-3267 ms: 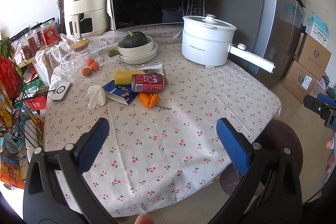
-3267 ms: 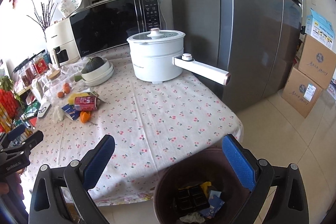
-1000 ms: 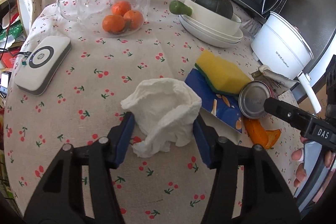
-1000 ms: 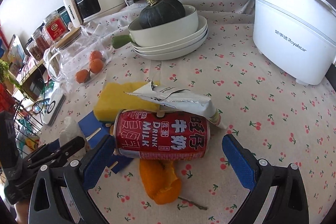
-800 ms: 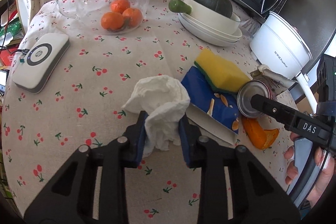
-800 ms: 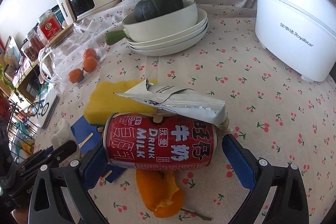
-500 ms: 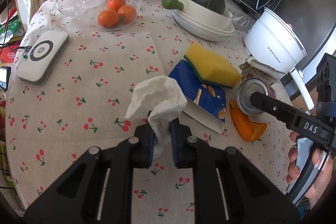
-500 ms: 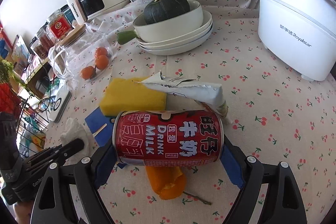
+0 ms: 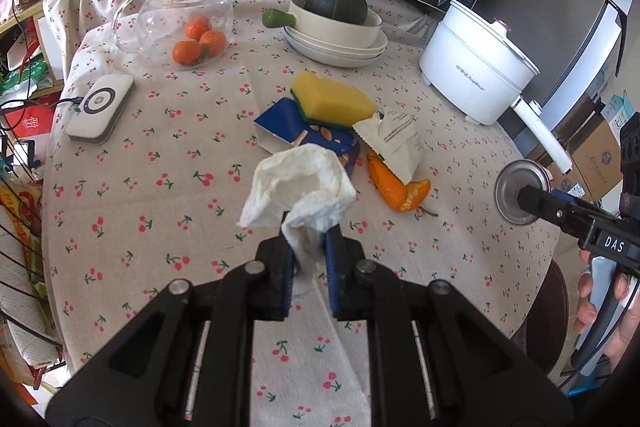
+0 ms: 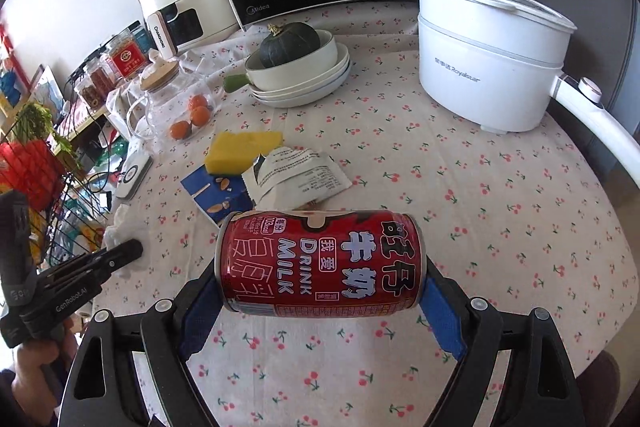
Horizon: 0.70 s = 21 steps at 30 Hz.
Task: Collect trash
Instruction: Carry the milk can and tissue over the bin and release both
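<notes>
Above table (image 9: 160, 187): left gripper (image 9: 306, 247) pinching tissue (image 9: 300, 187); right gripper (image 10: 320, 291) clamping can (image 10: 320, 263) endwise.

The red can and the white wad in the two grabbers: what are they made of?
Red can: likely thin metal, glossy printed wall; its bare silvery end shows in the left view. White wad: apparently tissue paper, matte, soft and crumpled.

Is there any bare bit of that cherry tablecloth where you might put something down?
Yes: the near edge of the tablecloth, in front of the orange peel, and the stretch right of the torn white packet, before the white pot. It is crowded around the yellow sponge and blue wrapper.
</notes>
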### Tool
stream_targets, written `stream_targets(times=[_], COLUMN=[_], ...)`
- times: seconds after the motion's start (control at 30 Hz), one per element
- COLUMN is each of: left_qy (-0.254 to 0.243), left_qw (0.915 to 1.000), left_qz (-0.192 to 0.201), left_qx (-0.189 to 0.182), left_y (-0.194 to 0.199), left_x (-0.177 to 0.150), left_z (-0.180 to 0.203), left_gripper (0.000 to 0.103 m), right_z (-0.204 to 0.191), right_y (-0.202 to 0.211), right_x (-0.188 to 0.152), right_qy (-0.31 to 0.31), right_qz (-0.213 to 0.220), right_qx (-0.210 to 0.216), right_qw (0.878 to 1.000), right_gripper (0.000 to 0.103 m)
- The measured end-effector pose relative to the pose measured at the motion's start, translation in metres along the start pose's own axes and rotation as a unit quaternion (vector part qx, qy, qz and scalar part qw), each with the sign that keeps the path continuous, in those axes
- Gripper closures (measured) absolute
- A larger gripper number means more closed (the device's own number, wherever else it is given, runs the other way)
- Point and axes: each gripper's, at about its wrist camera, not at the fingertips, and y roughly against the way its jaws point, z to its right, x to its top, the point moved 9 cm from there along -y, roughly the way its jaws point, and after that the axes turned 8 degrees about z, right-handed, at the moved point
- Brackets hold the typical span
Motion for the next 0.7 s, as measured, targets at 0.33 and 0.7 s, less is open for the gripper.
stream_targets(times=[0.33, 0.7], left_qy=[-0.043, -0.095], left_qw=[0.9988, 0.9936], left_qz=[-0.016, -0.025], left_qx=[-0.014, -0.056], left_y=[0.029, 0.046], left_x=[-0.035, -0.070], left_z=[0.051, 0.122], left_gripper=[0.088, 0.088], right_z=[0.040, 0.081], right_y=[0.060, 0.113], right_x=[-0.040, -0.081], right_qy=[-0.001, -0.014], right_qz=[-0.004, -0.012], right_qx=[-0.027, -0.046], right_qw=[1.000, 0.999], right_gripper=[0.014, 0.014])
